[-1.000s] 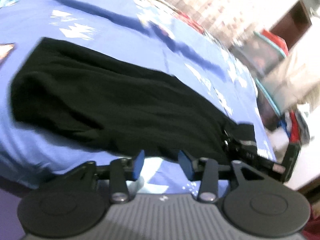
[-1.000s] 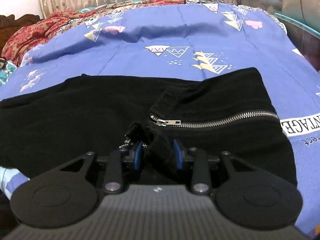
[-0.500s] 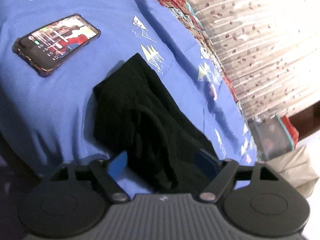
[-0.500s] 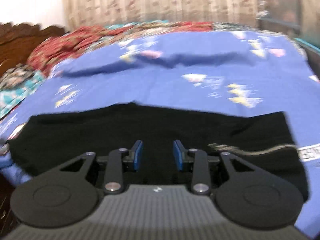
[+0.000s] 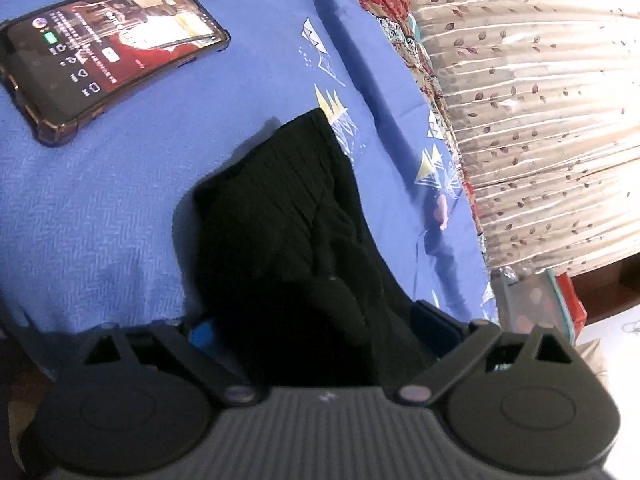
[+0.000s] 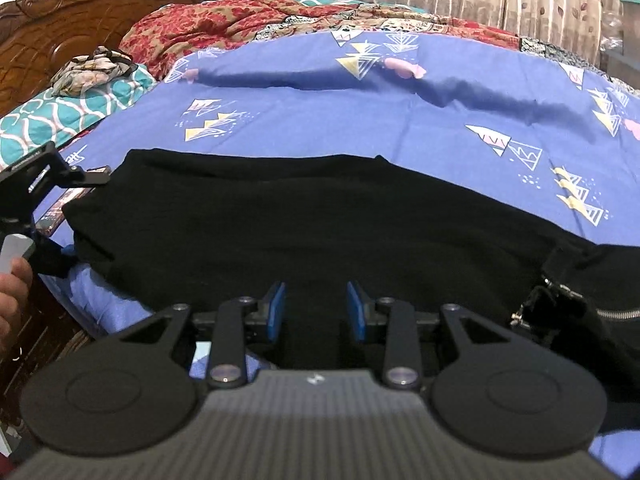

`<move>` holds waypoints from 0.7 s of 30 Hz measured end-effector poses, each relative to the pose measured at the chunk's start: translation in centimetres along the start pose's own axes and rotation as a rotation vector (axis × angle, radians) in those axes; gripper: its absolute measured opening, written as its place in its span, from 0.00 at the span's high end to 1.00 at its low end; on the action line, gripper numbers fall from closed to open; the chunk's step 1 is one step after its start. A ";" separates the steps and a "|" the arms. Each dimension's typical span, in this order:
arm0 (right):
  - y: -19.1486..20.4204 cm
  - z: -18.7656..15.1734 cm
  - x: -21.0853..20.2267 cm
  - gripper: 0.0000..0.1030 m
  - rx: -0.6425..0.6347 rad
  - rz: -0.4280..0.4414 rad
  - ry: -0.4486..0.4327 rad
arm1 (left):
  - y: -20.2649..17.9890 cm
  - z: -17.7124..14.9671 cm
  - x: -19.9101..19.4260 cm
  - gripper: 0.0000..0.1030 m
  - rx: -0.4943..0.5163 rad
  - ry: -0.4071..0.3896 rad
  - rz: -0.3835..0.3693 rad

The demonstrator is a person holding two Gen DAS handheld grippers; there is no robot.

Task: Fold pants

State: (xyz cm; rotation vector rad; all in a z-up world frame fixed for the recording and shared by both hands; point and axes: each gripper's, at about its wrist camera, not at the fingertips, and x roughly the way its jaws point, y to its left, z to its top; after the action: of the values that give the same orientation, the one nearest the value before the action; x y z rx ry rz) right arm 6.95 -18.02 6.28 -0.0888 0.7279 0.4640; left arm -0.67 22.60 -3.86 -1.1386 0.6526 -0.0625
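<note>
Your blue bedsheet (image 6: 320,120) covers the bed, and the black pants (image 6: 300,220) lie stretched across its near edge, zipper end to the right. A phone (image 5: 108,52) rests face up on the sheet, well apart from the leg end. Your left gripper (image 5: 320,324) has just been opening; its jaws stand wide with the leg end between them. Your right gripper (image 6: 316,308) sits partly parted over the fabric, apparently not pinching it.
</note>
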 end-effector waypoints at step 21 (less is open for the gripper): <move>1.6 0.5 1.2 0.64 -0.011 0.042 0.027 | -1.4 1.9 -0.1 0.59 0.119 -0.114 0.180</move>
State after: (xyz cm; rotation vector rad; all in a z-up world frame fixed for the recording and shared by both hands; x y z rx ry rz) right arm 7.33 -16.02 6.03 -0.0905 0.7549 0.5072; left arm 0.61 23.62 -2.09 -0.9577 0.6383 0.1149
